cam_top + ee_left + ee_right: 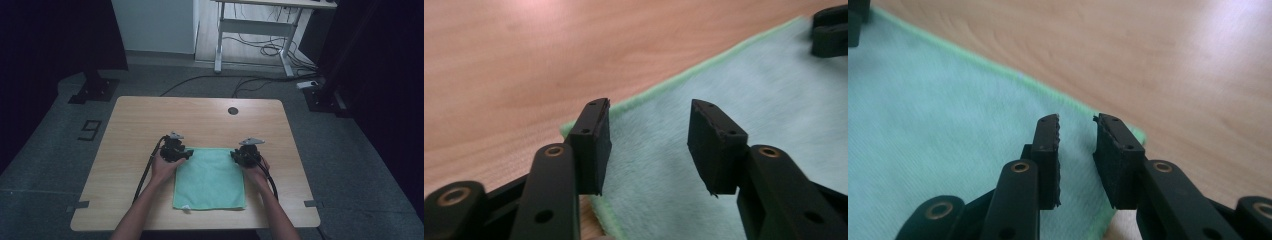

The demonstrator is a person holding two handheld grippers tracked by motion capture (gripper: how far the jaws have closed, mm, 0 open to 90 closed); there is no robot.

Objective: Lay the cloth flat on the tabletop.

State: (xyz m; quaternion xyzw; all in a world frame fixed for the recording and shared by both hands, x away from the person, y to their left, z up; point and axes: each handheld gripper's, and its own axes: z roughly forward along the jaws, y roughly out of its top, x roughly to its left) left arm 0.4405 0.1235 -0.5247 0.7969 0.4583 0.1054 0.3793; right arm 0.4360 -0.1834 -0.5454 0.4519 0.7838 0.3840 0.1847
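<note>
Here, a green microfibre cloth [210,177] lay spread flat on the near half of a light wooden table [150,120], with the person's two hands at its far corners. At the left, the left gripper [189,154] sat at the cloth's far-left corner; in the left gripper view its jaws stood apart, the cloth's bright green hem [684,75] running away between and past them, one pad over the corner's edge and the other over the fleece, and no fabric was pinched. The left hand [162,169] rested on the bare wood just beside the cloth's left edge. At the right, the right gripper [233,155] sat at the far-right corner; in the right gripper view its jaws stood closer together than the left ones but with a clear gap, poised over the corner of the cloth [948,125] without clamping it. The right hand [257,172] lay along the cloth's right edge. A small dark round grommet [233,111] sat in the table's far side, well apart from the cloth.
</note>
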